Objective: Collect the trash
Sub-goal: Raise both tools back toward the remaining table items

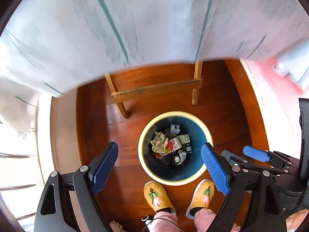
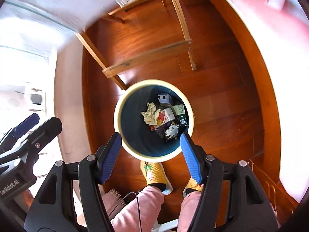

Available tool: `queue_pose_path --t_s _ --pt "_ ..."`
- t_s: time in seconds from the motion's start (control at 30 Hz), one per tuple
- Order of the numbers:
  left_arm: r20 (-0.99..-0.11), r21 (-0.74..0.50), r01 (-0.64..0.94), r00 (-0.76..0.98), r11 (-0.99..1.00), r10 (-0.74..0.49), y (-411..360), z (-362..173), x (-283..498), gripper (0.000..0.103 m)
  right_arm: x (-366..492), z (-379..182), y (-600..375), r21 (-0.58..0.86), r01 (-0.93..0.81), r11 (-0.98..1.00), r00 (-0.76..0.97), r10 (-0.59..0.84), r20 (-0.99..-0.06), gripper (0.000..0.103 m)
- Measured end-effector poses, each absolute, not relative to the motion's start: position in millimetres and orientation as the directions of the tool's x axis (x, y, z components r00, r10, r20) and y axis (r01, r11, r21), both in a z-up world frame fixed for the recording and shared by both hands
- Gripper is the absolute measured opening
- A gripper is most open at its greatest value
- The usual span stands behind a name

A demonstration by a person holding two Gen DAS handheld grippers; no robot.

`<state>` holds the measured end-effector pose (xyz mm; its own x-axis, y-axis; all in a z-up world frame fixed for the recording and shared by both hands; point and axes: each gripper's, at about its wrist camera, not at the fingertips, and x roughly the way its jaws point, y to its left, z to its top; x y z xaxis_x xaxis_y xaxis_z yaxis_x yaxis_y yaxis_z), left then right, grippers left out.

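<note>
Right now I hold both claws above the trash bin point(image 1: 200, 171), the left claw point(image 1: 160, 171) and the right claw point(image 2: 150, 154) each spread wide and carrying nothing. Crumpled paper point(image 2: 150, 114) and small cartons point(image 2: 168, 115) already lie inside the bin, just ahead of the person's yellow slippers point(image 1: 158, 196). To go on well, I judge I should lift away from the bin without knocking its rim and seek remaining trash beyond it.

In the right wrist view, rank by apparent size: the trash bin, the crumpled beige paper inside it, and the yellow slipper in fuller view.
1. trash bin, clearly largest.
2. yellow slipper.
3. crumpled beige paper.
The slipper and paper look close in size; the paper lies deeper, so that order is unsure.
</note>
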<state>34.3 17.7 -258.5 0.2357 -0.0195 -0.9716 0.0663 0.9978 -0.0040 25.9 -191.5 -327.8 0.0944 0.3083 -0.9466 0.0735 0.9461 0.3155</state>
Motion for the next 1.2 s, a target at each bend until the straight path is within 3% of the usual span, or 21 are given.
queue_pose_path --t_s 0.47,0.67,0.97,1.2 --pt "-0.901 -0.015 0.024 0.433 1.0 -0.024 10 -16 10 0.089 15 -86 -209 0.326 -0.055 0.944 0.236 0.33 -0.914 0.061" --pt "-0.847 0.011 -0.017 0.532 1.0 0.018 11 70 -3 0.089 15 -16 -222 0.359 -0.105 0.927 0.311 0.373 -0.874 0.061" --pt "-0.771 0.03 -0.105 0.63 0.994 0.09 26 156 -20 0.089 31 53 -228 0.389 -0.198 0.9 0.383 0.436 -0.814 0.061" --pt "-0.784 0.008 -0.185 0.608 0.983 0.12 56 173 -13 0.084 48 79 -211 0.38 -0.272 0.884 0.416 0.463 -0.783 0.061"
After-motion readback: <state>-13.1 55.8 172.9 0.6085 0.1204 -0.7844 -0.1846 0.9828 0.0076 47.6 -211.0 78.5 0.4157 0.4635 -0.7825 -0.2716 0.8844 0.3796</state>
